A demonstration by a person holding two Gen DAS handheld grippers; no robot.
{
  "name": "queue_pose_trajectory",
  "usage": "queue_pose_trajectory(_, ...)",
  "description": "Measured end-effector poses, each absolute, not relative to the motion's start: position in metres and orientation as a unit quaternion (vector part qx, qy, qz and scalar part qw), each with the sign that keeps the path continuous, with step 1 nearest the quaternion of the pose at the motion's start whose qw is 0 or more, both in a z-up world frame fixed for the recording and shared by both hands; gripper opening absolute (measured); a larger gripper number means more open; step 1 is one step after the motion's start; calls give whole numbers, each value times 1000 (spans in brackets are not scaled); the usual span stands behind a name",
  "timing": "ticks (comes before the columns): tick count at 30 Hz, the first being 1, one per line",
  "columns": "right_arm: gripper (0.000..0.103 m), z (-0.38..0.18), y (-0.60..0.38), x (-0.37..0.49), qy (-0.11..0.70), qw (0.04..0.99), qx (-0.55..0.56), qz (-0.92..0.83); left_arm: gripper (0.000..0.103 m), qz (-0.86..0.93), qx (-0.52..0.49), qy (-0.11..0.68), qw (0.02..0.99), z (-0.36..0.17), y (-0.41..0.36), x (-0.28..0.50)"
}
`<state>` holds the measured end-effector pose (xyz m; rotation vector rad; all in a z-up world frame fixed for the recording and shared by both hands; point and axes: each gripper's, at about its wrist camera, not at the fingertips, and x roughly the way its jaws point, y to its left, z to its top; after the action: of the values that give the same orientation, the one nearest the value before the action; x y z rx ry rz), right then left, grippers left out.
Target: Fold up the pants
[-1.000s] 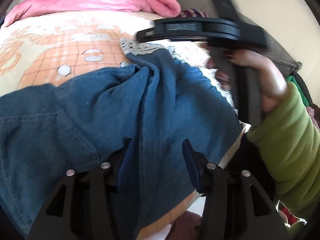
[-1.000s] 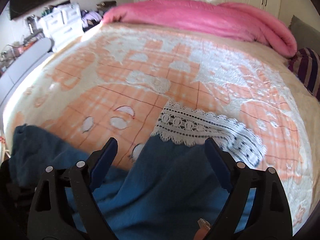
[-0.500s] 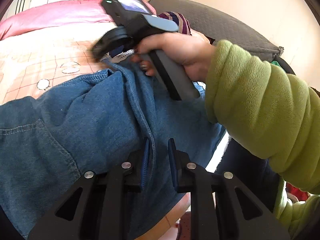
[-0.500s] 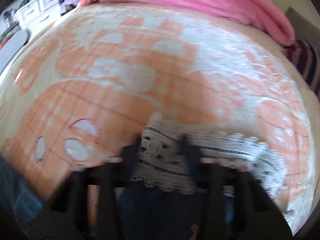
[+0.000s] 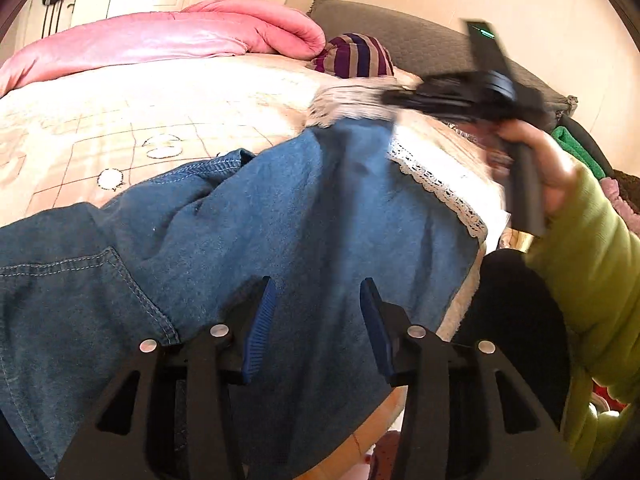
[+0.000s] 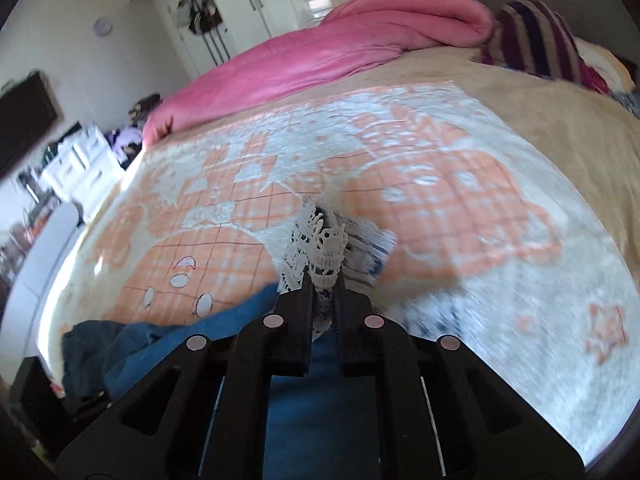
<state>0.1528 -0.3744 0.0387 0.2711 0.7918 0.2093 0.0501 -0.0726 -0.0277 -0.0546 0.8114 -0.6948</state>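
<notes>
Blue denim pants (image 5: 280, 220) lie crumpled on the bed, their white lace hem (image 5: 436, 188) toward the right. My left gripper (image 5: 318, 308) hovers low over the denim near the bed's front edge. Its jaws are opening, and the cloth lies flat under them without being pinched. My right gripper (image 6: 323, 280) is shut on the lace hem (image 6: 320, 236), which bunches up between its fingertips with blue denim (image 6: 160, 340) trailing below and left. In the left wrist view, a hand (image 5: 536, 160) in a green sleeve carries that gripper, blurred, above the pants' far end.
An orange-and-white patterned cover (image 6: 440, 184) spreads over the bed. A pink duvet (image 6: 320, 56) and a striped cushion (image 6: 532, 36) sit at the far side. White drawers (image 6: 80, 160) stand left of the bed. A grey headboard pad (image 5: 420, 40) rises behind.
My right gripper went from wide open to shut on the lace hem and swung with it. The left jaws narrowed over the denim, then spread apart again.
</notes>
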Motion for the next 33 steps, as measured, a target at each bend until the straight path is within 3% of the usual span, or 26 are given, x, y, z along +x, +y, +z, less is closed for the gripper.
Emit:
queue_pose_trajectory(1,4,39,-385,141,383,907,146,101,37,-326,-18,385,863,-29,-72,50)
queue_pose_trajectory(3,4,37,-397,123,382,903,166,102,12,-320,1,382,867,-31,-74,50)
queue_pose_trajectory(5,4,33,-406,104,383,901,176,101,6,-326,9,379,866,-30,-74,48)
queue_pose_trajectory(17,7,-16,-429,26,426,869,237,88,4,-338,47,368,865,-26,-75,30)
queue_pose_trajectory(22,23,-19,-435,24,418,869,249,83,4,-335,64,365,866,-29,-87,31)
queue_pose_trajectory(25,23,-18,-436,28,418,870,250,84,4,-329,66,371,866,-33,-91,34)
queue_pose_trajectory(28,11,-20,-439,30,419,867,255,83,2,-329,76,366,867,-29,-93,35)
queue_pose_trajectory(33,10,-13,-449,21,415,872,249,74,2,-344,65,354,867,-14,-80,25)
